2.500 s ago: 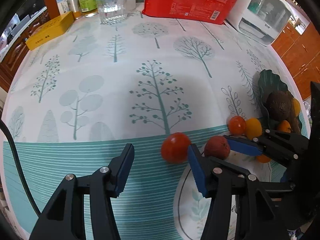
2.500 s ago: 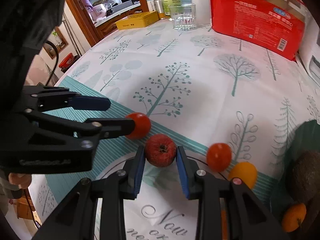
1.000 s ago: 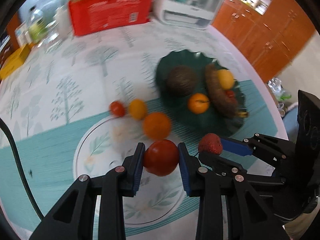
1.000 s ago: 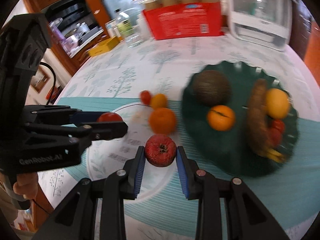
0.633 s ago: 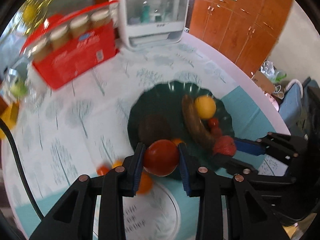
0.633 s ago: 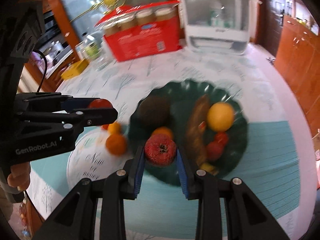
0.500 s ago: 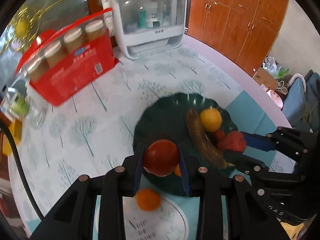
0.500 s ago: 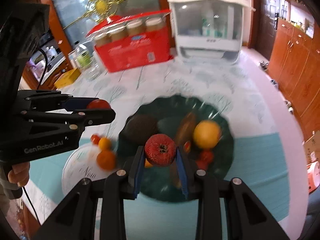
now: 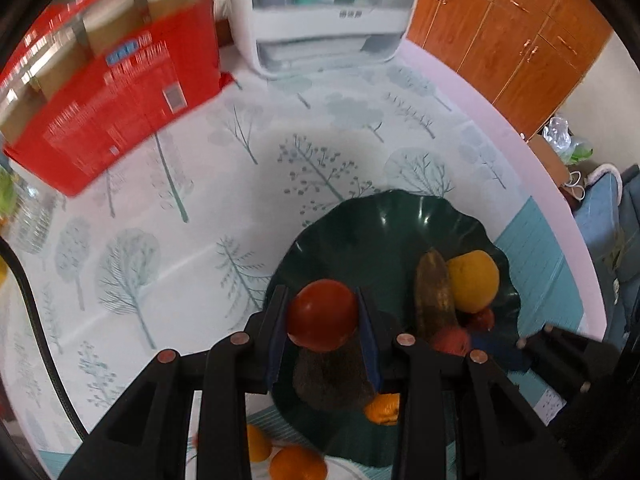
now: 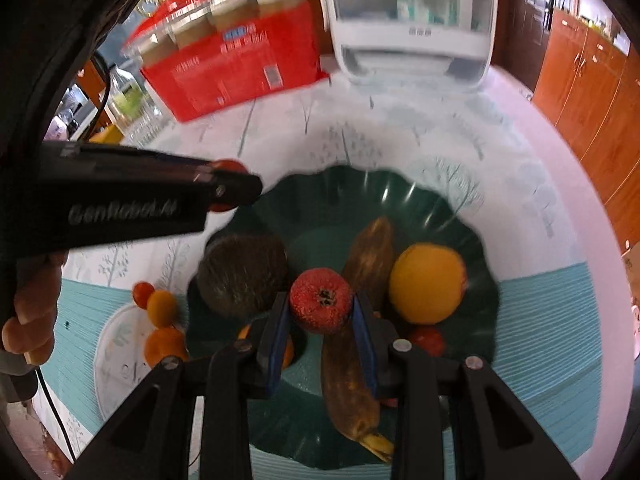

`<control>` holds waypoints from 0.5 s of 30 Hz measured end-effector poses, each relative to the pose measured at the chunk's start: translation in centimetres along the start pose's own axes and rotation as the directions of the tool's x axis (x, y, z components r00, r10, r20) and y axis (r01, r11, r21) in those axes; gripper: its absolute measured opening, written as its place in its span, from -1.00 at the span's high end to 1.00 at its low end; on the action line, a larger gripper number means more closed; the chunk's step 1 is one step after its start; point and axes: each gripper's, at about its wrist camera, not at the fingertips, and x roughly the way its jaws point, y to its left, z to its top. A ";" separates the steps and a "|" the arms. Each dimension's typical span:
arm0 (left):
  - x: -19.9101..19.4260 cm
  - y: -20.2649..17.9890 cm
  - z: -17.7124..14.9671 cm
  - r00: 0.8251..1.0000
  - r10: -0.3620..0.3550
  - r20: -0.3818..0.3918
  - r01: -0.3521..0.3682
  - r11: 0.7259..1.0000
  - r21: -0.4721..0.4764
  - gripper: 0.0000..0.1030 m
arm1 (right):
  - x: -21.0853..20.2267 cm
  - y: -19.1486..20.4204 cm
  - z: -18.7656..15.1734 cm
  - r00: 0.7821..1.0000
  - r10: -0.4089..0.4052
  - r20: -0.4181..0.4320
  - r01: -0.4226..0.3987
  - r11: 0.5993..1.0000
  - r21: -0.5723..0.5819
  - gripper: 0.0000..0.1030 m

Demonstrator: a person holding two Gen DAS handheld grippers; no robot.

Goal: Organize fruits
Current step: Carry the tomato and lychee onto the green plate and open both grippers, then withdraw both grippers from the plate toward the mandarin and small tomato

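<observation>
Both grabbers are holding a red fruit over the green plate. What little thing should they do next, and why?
Probably lower a little, then let go. The left gripper is shut on the tomato and the right gripper on the bumpy red fruit, both above the green plate. Its far half looks bare, so aim there rather than onto the banana.

1. I count two tools: the left hand-held gripper (image 9: 322, 320) and the right hand-held gripper (image 10: 322, 310).
2. Each holds one fruit: one red tomato (image 9: 320, 308) on the left, one rough red fruit (image 10: 320, 296) on the right.
3. One dark green plate (image 10: 472, 216).
4. On it I make out five fruits: one brown banana (image 10: 356, 364), one brown round fruit (image 10: 242, 276), one big yellow citrus (image 10: 426, 282), one half-hidden orange (image 9: 382, 408) and one small red fruit (image 10: 428, 340).
5. Off the plate there are three: one cherry tomato (image 10: 142, 293), one small yellow fruit (image 10: 161, 308), one loose orange (image 10: 164, 344).
6. At the back of the table (image 10: 540, 320) stand one red box (image 10: 240, 68) and one white appliance (image 10: 412, 40); the jars in the box are too blurred for me to count.
</observation>
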 end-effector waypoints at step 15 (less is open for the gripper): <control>1.8 -0.8 -0.7 1.000 0.021 -0.016 -0.021 1.000 0.016 0.33 | -0.1 -0.1 0.0 1.000 0.029 0.006 -0.029 0.999 0.029 0.29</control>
